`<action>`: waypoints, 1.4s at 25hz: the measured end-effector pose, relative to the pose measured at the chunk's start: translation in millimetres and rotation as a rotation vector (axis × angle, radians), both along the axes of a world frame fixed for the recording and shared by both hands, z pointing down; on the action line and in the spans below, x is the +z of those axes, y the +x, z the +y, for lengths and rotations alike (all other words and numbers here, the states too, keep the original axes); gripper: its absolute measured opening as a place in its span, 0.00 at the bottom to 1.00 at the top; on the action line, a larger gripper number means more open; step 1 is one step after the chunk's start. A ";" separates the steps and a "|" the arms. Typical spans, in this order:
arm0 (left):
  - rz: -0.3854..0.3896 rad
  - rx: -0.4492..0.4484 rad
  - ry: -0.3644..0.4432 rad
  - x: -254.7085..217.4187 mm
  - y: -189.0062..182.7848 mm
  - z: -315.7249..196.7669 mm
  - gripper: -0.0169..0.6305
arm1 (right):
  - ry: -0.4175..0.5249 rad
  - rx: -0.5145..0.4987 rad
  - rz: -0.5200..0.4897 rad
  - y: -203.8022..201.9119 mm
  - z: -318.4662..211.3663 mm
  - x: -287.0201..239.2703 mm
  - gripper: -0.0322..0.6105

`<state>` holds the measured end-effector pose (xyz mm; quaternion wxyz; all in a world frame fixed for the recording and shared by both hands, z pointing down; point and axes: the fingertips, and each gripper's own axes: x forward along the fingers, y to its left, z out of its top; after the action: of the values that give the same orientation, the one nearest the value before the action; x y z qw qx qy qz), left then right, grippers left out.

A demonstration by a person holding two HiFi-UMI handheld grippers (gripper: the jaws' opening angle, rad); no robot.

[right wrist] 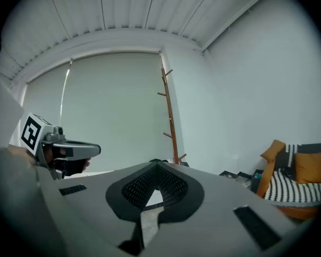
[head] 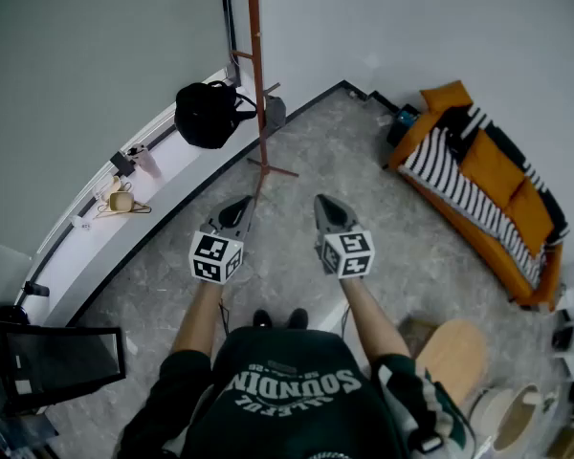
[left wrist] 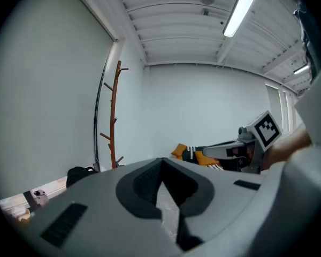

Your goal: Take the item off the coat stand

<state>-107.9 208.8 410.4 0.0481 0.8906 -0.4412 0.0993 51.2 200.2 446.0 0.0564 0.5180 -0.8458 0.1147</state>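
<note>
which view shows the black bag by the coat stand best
The head view: it shows the whole black bag from above, beside the coat stand, with nothing in front. The left gripper view catches only its top behind the left hand-held gripper; the right gripper view gives just a dark sliver.

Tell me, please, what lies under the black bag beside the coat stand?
The black bag sits over the pale window ledge, its strap toward the coat stand. The ledge beneath it is covered, so whether it rests there or hangs clear cannot be told.
</note>
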 end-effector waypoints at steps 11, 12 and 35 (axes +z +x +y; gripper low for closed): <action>0.020 -0.007 -0.006 0.8 -6.8 -3.7 0.03 | 0.004 -0.028 0.007 -8.9 -6.9 -5.2 0.05; 0.020 -0.007 -0.005 1.0 -7.2 -3.8 0.03 | 0.013 -0.027 0.012 -9.1 -6.4 -6.0 0.05; 0.026 -0.041 -0.027 13.2 14.4 -9.6 0.03 | 0.065 -0.034 0.041 23.9 -18.1 -6.3 0.05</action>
<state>-93.5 199.2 423.6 0.0680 0.8819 -0.4573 0.0925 75.1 182.2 439.8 0.0587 0.5075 -0.8563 0.0756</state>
